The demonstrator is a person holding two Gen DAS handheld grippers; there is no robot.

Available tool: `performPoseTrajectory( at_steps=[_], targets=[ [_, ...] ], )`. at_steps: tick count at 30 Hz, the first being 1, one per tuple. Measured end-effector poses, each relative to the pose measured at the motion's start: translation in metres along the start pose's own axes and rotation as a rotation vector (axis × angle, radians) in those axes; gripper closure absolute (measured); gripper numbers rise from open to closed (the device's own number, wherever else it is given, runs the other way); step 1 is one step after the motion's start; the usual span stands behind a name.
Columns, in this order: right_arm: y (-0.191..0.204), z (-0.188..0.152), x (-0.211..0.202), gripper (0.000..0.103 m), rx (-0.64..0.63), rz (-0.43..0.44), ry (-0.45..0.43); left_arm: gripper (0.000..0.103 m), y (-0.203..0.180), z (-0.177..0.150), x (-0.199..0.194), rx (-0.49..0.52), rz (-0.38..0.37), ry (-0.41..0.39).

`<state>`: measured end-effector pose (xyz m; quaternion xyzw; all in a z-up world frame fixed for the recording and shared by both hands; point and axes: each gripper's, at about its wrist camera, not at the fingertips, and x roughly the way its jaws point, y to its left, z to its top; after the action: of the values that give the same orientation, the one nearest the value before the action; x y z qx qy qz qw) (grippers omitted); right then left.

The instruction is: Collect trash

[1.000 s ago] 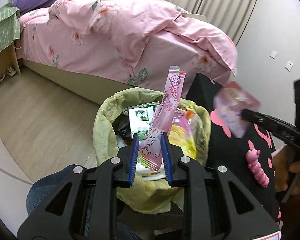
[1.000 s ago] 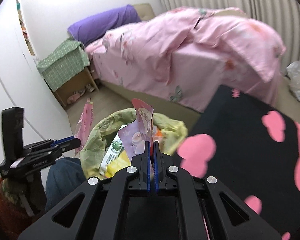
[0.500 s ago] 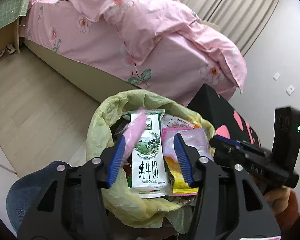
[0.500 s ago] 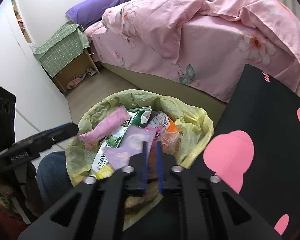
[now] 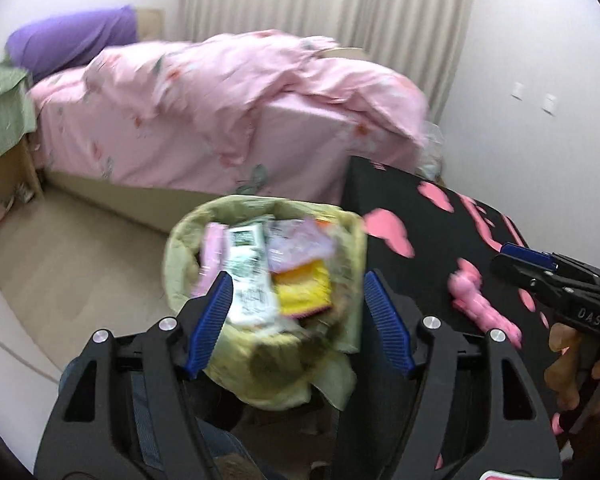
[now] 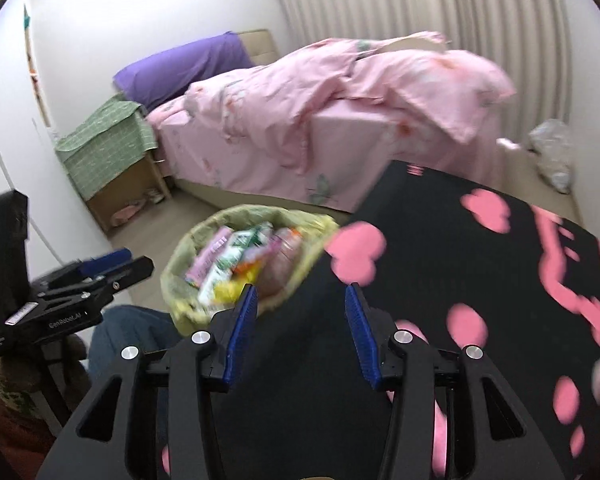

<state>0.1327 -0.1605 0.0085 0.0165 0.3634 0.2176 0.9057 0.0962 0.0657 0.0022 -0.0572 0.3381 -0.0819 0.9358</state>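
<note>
A trash bin lined with a yellow-green bag (image 5: 180, 252) stands on the floor, filled with wrappers: a pink wrapper (image 5: 212, 248), a milk carton (image 5: 248, 280), a pale purple wrapper (image 5: 300, 240) and a yellow packet (image 5: 304, 288). The bin also shows in the right wrist view (image 6: 180, 264). My left gripper (image 5: 298, 320) is open and empty just above the bin's near side. My right gripper (image 6: 300, 320) is open and empty over the black rug (image 6: 440, 248), to the right of the bin. Both views are motion-blurred.
A bed with a pink duvet (image 5: 228, 112) stands behind the bin. A bedside cabinet under a green cloth (image 6: 104, 148) is at the left. A pink caterpillar toy (image 5: 480, 304) lies on the rug. A crumpled clear bag (image 6: 552, 152) lies by the curtain.
Both grippers opened and dropped their wrappers into the bin, the left the pink one, the right the pale purple one. Both then pulled back and up from the bin.
</note>
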Motion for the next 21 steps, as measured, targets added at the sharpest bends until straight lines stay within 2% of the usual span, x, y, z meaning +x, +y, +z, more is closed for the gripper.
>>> performPoseTrajectory(
  at_steps=[5, 12, 16, 21],
  targets=[
    [0.003, -0.042, -0.054, 0.059, 0.031, -0.123, -0.01, 0.038, -0.036, -0.017, -0.029, 0.058, -0.049, 0.004],
    [0.014, -0.075, -0.097, 0.059, 0.049, -0.195, -0.061, 0.038, -0.054, -0.031, -0.054, 0.08, 0.041, 0.002],
    [0.023, -0.086, -0.113, 0.059, 0.045, -0.187, -0.099, 0.038, -0.055, -0.035, -0.07, 0.095, 0.083, -0.025],
    [0.035, -0.095, -0.12, 0.059, 0.026, -0.189, -0.107, 0.038, -0.053, -0.037, -0.087, 0.095, 0.119, -0.054]
  ],
)
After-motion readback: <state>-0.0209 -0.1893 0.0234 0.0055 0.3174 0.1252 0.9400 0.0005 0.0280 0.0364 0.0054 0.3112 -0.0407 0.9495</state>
